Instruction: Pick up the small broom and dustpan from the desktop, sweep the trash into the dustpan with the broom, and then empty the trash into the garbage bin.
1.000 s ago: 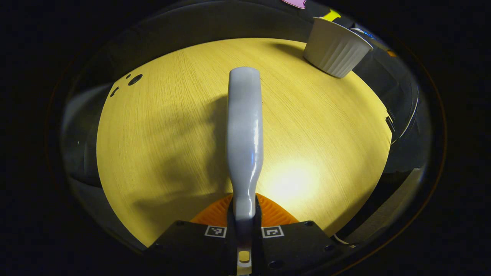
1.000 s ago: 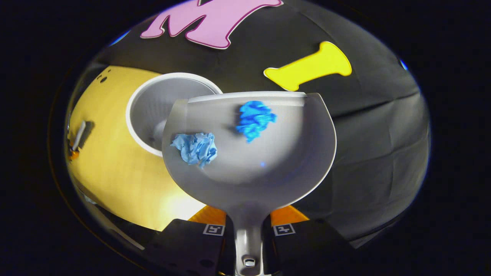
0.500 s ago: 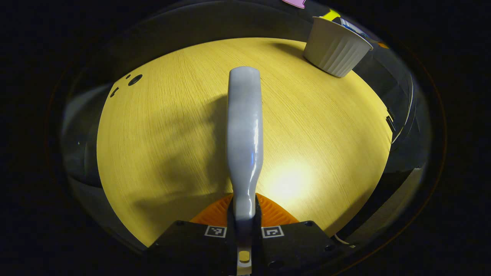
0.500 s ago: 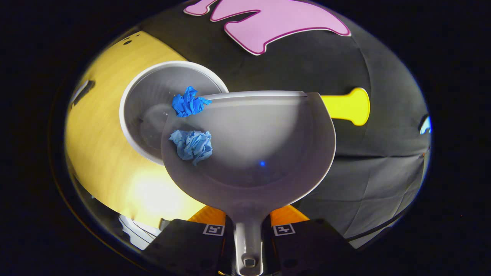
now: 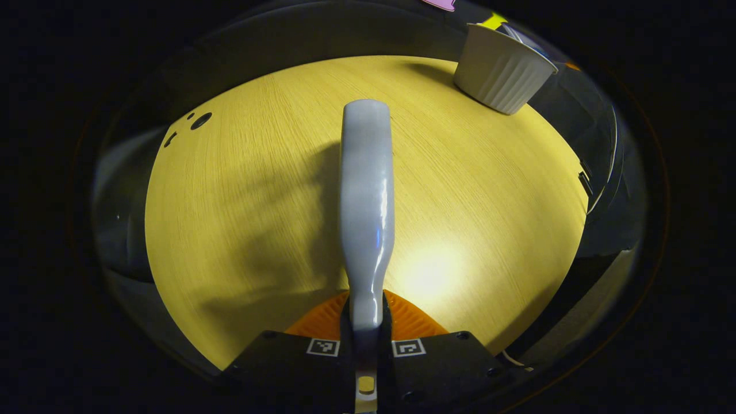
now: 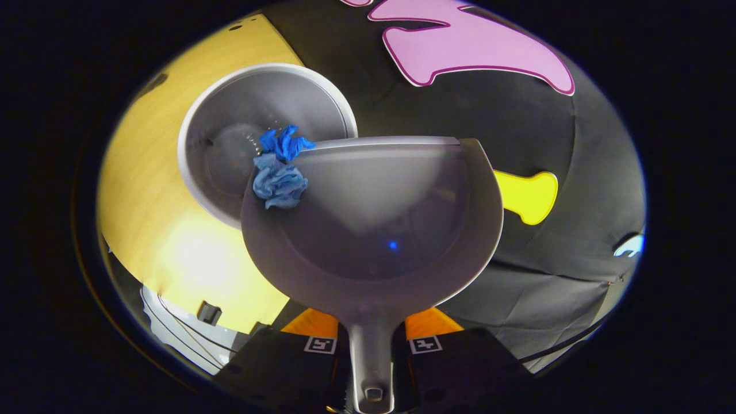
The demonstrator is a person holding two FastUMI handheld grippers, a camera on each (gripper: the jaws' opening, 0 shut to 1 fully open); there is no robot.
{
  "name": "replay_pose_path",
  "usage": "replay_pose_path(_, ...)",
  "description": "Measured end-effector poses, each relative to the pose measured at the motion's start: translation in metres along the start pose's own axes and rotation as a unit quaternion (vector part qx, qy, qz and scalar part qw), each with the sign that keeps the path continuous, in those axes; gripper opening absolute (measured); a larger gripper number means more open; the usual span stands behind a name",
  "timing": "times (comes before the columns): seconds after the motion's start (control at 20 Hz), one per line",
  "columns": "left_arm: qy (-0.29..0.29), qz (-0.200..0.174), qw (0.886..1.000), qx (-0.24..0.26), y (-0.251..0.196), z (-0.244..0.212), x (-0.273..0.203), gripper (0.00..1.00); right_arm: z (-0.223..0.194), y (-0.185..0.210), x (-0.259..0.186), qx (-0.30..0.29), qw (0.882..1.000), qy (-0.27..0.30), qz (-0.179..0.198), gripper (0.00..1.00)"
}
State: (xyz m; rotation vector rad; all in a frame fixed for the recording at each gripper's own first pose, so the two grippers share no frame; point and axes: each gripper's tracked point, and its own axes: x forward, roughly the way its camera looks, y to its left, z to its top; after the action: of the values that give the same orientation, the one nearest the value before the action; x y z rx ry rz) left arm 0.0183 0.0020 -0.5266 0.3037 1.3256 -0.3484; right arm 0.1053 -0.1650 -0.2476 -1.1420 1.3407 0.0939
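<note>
Since a second ago the right gripper [image 6: 371, 345] has rolled the grey plastic dustpan [image 6: 379, 230] toward the white ribbed garbage bin [image 6: 230, 144], so both crumpled paper balls have slid to the pan's left front corner. The dark blue wad [image 6: 283, 142] now hangs over the lip above the bin's mouth, and the pale blue wad [image 6: 277, 184] sits just behind, touching it. Emptying looks nearly done; a little more tilt should drop both.

In the left gripper view little differs: the yellow wooden table [image 5: 241, 190] is bare of trash, the bin [image 5: 501, 72] stands at its far edge. The left gripper [image 5: 366, 348] has its jaws clamped on the grey broom handle [image 5: 367, 201]; the right jaws pinch the dustpan's handle.
</note>
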Motion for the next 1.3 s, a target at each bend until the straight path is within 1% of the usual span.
replay_pose_path(0.1,0.002,0.001,1.0,0.004,0.001,0.0,-0.001,0.18,0.002,-0.005,-0.002,-0.018,1.0,0.001,-0.006,0.31)
replay_pose_path(0.4,0.001,0.0,1.0,0.002,0.0,0.001,-0.001,0.19,0.005,-0.002,-0.005,-0.064,0.998,0.005,-0.017,0.31)
replay_pose_path(0.65,0.0,0.003,1.0,-0.004,-0.001,0.002,-0.001,0.19,0.004,-0.003,-0.003,-0.065,0.998,0.006,-0.02,0.31)
replay_pose_path(0.8,0.001,0.002,1.0,-0.002,0.0,0.002,-0.001,0.19,0.002,-0.005,-0.001,-0.052,0.998,-0.001,-0.024,0.31)
replay_pose_path(0.85,0.001,0.002,1.0,-0.003,0.0,0.002,-0.001,0.19,0.001,-0.006,-0.001,-0.038,0.999,-0.007,-0.023,0.31)
replay_pose_path(0.9,0.001,0.002,1.0,-0.003,-0.001,0.002,-0.001,0.19,0.0,-0.006,-0.001,-0.013,1.0,-0.014,-0.017,0.31)
replay_pose_path(1.0,0.001,0.003,1.0,-0.004,-0.001,0.002,-0.001,0.19,-0.001,-0.006,-0.004,0.052,0.998,-0.03,-0.001,0.31)
replay_pose_path(1.05,0.002,0.003,1.0,-0.003,0.0,0.002,-0.001,0.19,-0.001,-0.006,-0.008,0.084,0.995,-0.044,0.007,0.36)
replay_pose_path(1.1,0.003,0.004,1.0,-0.003,0.0,0.002,-0.001,0.19,0.003,-0.007,-0.014,0.112,0.992,-0.06,0.012,0.31)
replay_pose_path(1.2,0.005,0.004,1.0,-0.003,0.0,0.002,-0.002,0.19,0.006,-0.012,-0.026,0.16,0.982,-0.094,0.02,0.31)
replay_pose_path(1.3,0.006,0.004,1.0,-0.005,-0.001,0.001,-0.002,0.19,0.01,-0.011,-0.048,0.208,0.97,-0.123,0.037,0.31)
